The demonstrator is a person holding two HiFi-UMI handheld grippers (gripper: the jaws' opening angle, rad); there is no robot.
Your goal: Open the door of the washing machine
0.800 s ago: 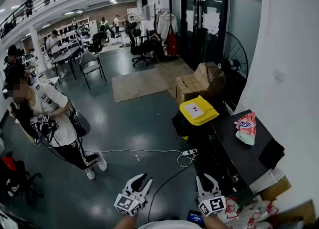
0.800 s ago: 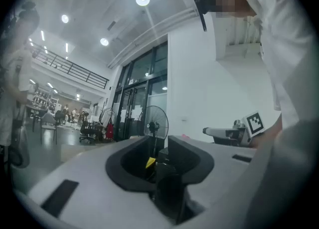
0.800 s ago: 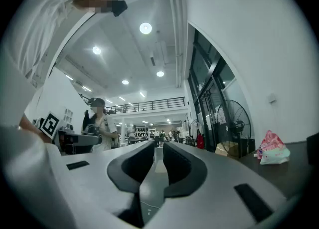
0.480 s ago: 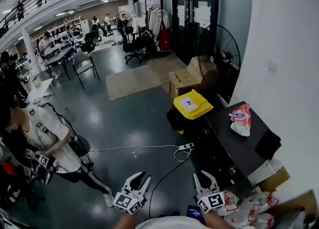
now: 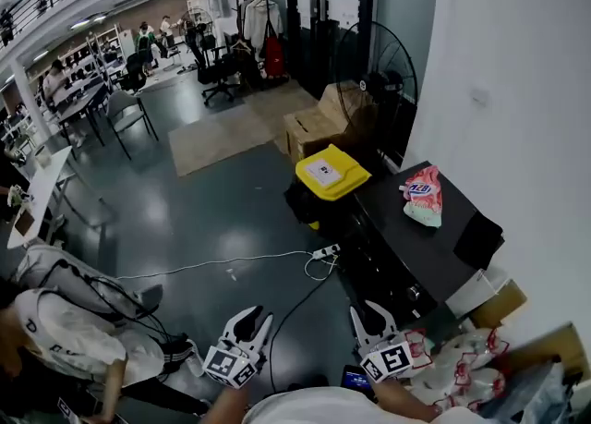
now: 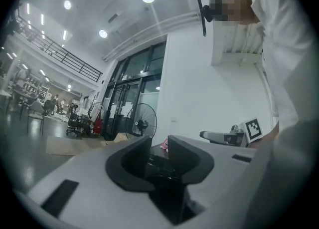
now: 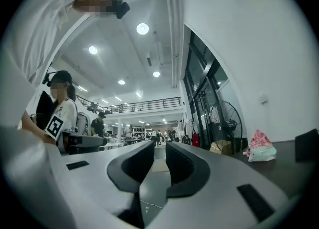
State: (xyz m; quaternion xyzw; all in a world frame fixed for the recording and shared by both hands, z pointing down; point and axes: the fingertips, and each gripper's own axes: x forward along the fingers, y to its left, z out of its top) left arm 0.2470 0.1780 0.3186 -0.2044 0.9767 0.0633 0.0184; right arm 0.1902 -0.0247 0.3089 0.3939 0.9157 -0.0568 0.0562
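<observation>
The washing machine is a low black box against the white wall at the right of the head view; its dark front faces the floor space, and I cannot make out the door. Both grippers hover low at the bottom edge, well short of it. My left gripper is open with nothing between its jaws, as the left gripper view also shows. My right gripper is open and empty too, nearer the machine's front corner.
A pink detergent bag lies on the machine's top. Beyond stand a yellow-lidded bin, cardboard boxes and a fan. A power strip with a cable lies on the floor. A person crouches at lower left; plastic bags at lower right.
The head view has swung, so the machine, bin and boxes slid left and up. The person at the left went from standing to crouching low. Both grippers kept their place and spread.
</observation>
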